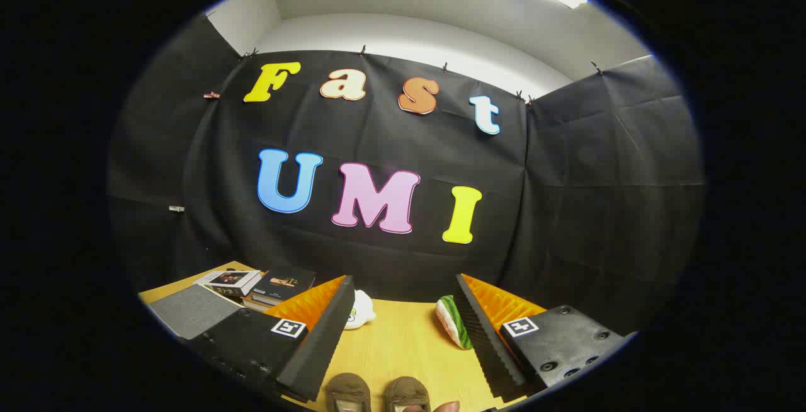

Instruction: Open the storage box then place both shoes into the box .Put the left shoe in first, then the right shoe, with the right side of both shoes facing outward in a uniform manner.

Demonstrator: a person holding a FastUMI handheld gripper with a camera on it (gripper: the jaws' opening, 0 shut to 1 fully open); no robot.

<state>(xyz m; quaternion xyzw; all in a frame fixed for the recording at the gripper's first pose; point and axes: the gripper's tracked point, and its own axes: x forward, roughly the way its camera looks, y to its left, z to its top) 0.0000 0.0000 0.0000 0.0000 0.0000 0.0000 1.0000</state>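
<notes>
Gripper (397,311) jaws spread wide and empty, brown shoes (376,393) side by side below between them

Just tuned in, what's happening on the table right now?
The hand-held gripper hovers open over the wooden table, holding nothing. A pair of brown shoes sits side by side between its fingers, close in and partly cut off. Beyond the fingertips lie a white toy and a green striped toy, with books further off.

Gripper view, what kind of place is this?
Likely a recording booth: black cloth walls enclose a wooden table with a pair of brown shoes near the open tongs and stacked books.
</notes>
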